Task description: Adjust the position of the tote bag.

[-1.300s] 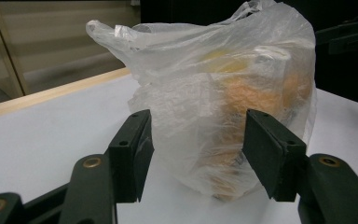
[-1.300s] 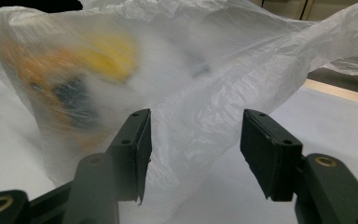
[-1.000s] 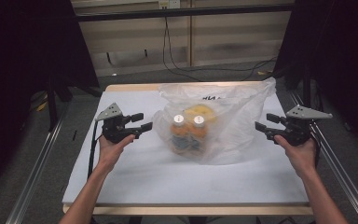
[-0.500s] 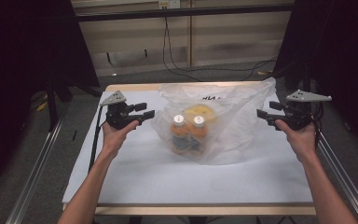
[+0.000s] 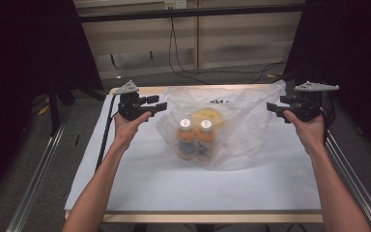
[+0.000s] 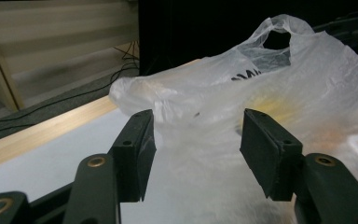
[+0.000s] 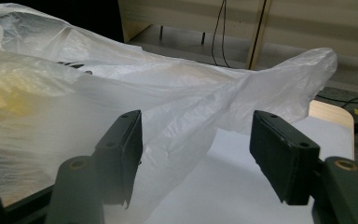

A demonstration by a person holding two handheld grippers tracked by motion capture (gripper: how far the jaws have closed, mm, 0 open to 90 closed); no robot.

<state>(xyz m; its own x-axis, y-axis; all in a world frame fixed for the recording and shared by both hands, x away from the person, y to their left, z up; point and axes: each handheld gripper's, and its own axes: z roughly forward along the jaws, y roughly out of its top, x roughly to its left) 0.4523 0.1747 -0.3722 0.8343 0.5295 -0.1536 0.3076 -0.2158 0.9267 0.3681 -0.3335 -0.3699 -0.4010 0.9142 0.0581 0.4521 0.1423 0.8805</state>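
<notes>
A translucent white plastic bag (image 5: 227, 125) lies crumpled on the white tabletop (image 5: 140, 179), between the two grippers. It carries some black print near its far edge, and through the film two orange bottles with white caps (image 5: 194, 137) and a yellow item (image 5: 206, 115) behind them can be made out. In the left gripper view one handle loop (image 6: 279, 39) stands up at the bag's far side.

The left gripper (image 5: 150, 105) hovers just beside the bag's near-left corner; bare tabletop stretches behind it toward the person, and the wooden edge (image 5: 140, 90) runs close beyond it. The right gripper (image 5: 275, 108) sits at the bag's opposite side, near the tabletop's right rim and its metal rail (image 5: 352, 179).

The left gripper's jaws have just been closing a little yet stand apart, bag film bulging between them in its own view, the pads not pressing it. The right gripper's jaws have just been opening; a twisted fold of the bag (image 7: 242, 102) lies between them, untouched. Neither holds anything.
</notes>
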